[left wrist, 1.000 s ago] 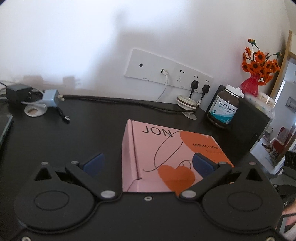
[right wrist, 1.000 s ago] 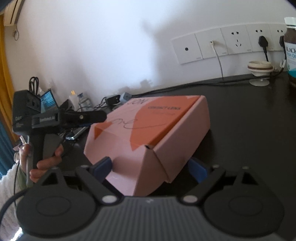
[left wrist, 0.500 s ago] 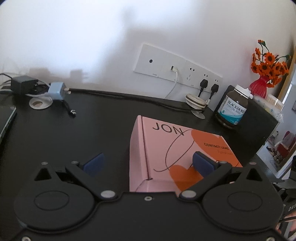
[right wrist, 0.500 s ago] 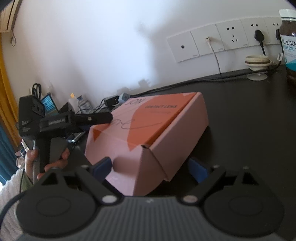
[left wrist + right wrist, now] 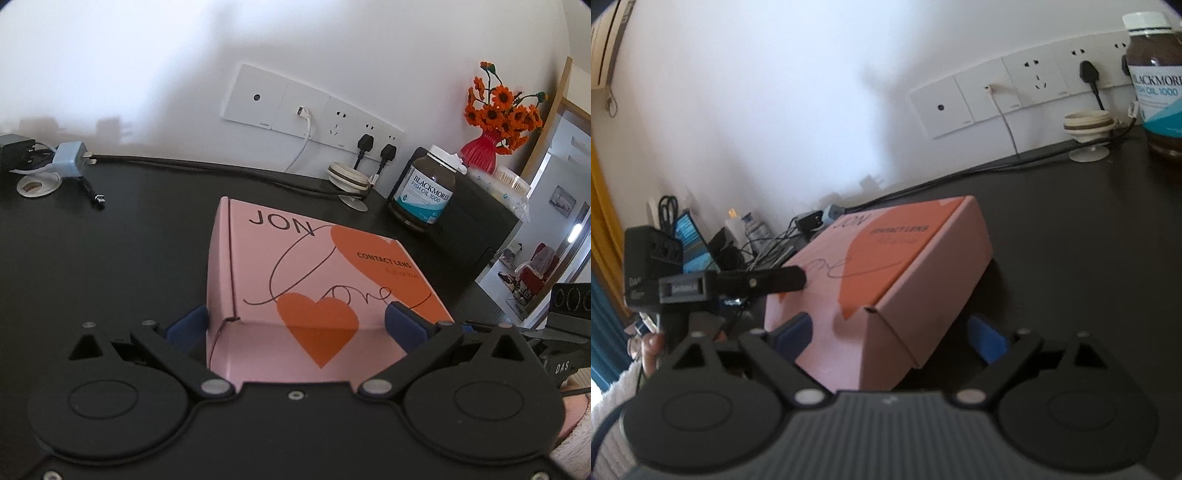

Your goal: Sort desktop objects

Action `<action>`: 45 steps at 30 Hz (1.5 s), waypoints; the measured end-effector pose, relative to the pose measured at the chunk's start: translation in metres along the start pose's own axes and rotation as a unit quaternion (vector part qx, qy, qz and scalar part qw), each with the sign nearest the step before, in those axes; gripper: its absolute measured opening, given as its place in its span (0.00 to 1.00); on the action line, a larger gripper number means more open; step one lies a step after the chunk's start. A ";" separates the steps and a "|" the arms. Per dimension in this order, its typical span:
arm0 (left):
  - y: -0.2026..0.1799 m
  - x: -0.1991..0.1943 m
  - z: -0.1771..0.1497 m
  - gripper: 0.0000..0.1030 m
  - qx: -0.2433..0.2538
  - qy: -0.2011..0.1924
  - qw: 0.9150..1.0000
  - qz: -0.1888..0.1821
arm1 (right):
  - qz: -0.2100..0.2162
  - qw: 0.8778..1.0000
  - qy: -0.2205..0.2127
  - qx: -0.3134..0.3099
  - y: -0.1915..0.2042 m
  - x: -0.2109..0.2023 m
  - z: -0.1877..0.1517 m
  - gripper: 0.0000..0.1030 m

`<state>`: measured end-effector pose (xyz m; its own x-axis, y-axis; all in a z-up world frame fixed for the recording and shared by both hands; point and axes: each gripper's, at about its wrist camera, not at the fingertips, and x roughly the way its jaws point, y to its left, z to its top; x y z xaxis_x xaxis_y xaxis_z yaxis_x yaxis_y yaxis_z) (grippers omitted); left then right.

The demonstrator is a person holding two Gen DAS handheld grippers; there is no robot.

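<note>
A pink "contact lens" box (image 5: 314,266) with orange hearts lies on the black desk (image 5: 110,240). My left gripper (image 5: 295,325) is open and straddles the box's near end. Its left pad (image 5: 186,326) sits beside the box's left wall, and its right pad (image 5: 404,323) overlaps the lid's right edge. In the right wrist view the same box (image 5: 886,266) shows a near corner between the wide-apart fingers of my open right gripper (image 5: 890,336). The right pad (image 5: 988,339) stands apart from the box. One black finger (image 5: 775,279) of the left gripper reaches over the lid's far left edge.
A brown fish-oil bottle (image 5: 424,192) stands at the back right beside a black cabinet (image 5: 476,221) and a red vase of orange flowers (image 5: 487,147). Wall sockets (image 5: 310,110), cables and a blue charger (image 5: 68,162) line the back. A hand (image 5: 652,350) holds the left gripper near a laptop (image 5: 690,243).
The left gripper has shifted so that the box now sits between its fingers instead of off to the right. The right view has rolled slightly; both jaws keep their width.
</note>
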<state>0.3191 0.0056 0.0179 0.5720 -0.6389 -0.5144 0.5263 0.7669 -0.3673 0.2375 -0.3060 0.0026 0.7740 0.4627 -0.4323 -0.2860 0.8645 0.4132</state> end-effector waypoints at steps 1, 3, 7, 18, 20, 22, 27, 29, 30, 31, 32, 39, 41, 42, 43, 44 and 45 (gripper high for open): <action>0.000 0.000 0.000 1.00 0.000 -0.001 1.000 0.001 | 0.000 1.000 -0.002 0.003 -0.001 -0.001 0.000 0.89; -0.001 0.000 -0.001 1.00 0.000 -0.001 1.000 0.002 | -0.003 1.000 -0.007 0.008 -0.003 -0.002 0.000 0.89; 0.000 0.001 0.000 1.00 -0.004 -0.006 1.000 0.003 | -0.006 0.999 -0.022 0.026 -0.009 -0.007 0.000 0.91; 0.017 0.010 0.006 1.00 -0.052 0.011 0.998 -0.020 | -0.013 0.998 -0.028 0.049 -0.016 -0.009 0.001 0.95; 0.014 0.010 0.005 1.00 -0.045 0.010 0.999 -0.017 | -0.014 0.998 -0.030 0.055 -0.017 -0.010 0.001 0.96; 0.014 0.010 0.004 1.00 -0.045 0.011 0.999 -0.019 | -0.014 0.997 -0.034 0.062 -0.019 -0.011 0.000 0.96; 0.010 0.009 0.002 1.00 -0.044 0.011 0.999 -0.017 | -0.021 0.996 -0.038 0.077 -0.023 -0.013 0.000 0.96; 0.008 0.008 0.001 1.00 -0.041 0.013 0.999 -0.016 | -0.026 0.996 -0.037 0.079 -0.024 -0.012 0.001 0.96; 0.007 0.008 0.001 1.00 -0.041 0.013 0.999 -0.016 | -0.029 0.996 -0.036 0.080 -0.024 -0.011 0.001 0.96; 0.006 0.007 0.000 1.00 -0.040 0.014 0.999 -0.017 | -0.030 0.996 -0.035 0.081 -0.024 -0.011 0.001 0.96; 0.006 0.007 0.000 1.00 -0.039 0.014 0.999 -0.016 | -0.030 0.996 -0.036 0.081 -0.025 -0.011 0.001 0.97; 0.000 0.005 -0.004 1.00 -0.035 0.012 0.999 -0.014 | -0.030 0.995 -0.044 0.088 -0.027 -0.013 0.000 0.98; -0.001 0.004 -0.006 1.00 -0.031 0.011 0.999 -0.015 | -0.035 0.994 -0.047 0.088 -0.027 -0.013 0.000 0.98; -0.003 0.003 -0.006 1.00 -0.027 0.010 0.999 -0.015 | -0.037 0.994 -0.048 0.086 -0.026 -0.013 -0.001 0.98; -0.005 0.003 -0.007 1.00 -0.024 0.009 1.000 -0.014 | -0.040 0.994 -0.050 0.084 -0.025 -0.013 -0.001 0.98; -0.006 0.003 -0.007 1.00 -0.021 0.008 1.000 -0.014 | -0.044 0.994 -0.050 0.080 -0.024 -0.014 -0.001 0.98; -0.008 0.002 -0.008 1.00 -0.018 0.007 1.000 -0.014 | -0.048 0.995 -0.051 0.075 -0.022 -0.013 -0.001 0.99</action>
<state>0.3113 -0.0015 0.0137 0.5482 -0.6587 -0.5153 0.5178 0.7512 -0.4094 0.2330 -0.3312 -0.0011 0.8493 0.3501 -0.3952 -0.1260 0.8613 0.4922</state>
